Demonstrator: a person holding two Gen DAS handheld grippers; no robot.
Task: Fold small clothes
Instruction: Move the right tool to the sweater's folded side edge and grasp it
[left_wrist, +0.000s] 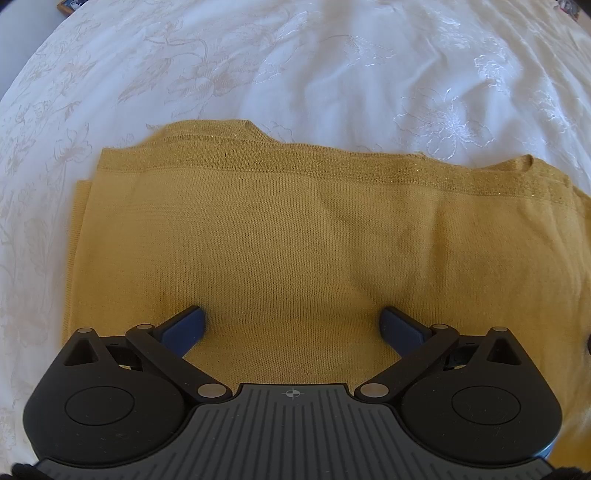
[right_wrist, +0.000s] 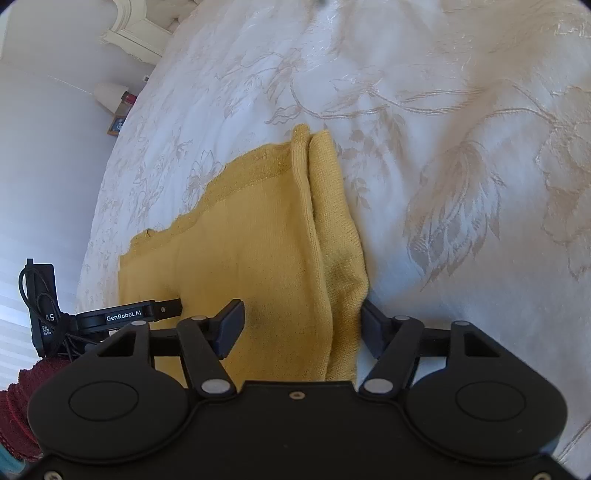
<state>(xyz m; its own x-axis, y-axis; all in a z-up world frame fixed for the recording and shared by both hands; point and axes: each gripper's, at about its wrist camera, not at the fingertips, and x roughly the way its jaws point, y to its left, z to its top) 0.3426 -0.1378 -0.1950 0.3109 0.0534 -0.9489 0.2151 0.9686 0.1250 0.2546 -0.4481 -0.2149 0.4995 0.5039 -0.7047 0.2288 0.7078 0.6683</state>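
mustard knit (right_wrist: 258, 243) is soft, light, floppy; best pinched at its layered edge, lying between my right gripper (right_wrist: 301, 326) pads, not clamped. left gripper (left_wrist: 291, 326) spread wide, empty.

Brand lettering: "GenRobot.AI" in white, on the black side of the left gripper (right_wrist: 127, 314), at the lower left of the right wrist view.
Label on black box: white print on the black box (right_wrist: 42, 295) wrapped with a cable, at the left edge of the right wrist view; "4S" reads clearly, the small lines under it are cut off and too small to read.
Mark on housing: a small crosshair sign (left_wrist: 293, 394), on the grey ribbed housing at the bottom centre of the left wrist view.
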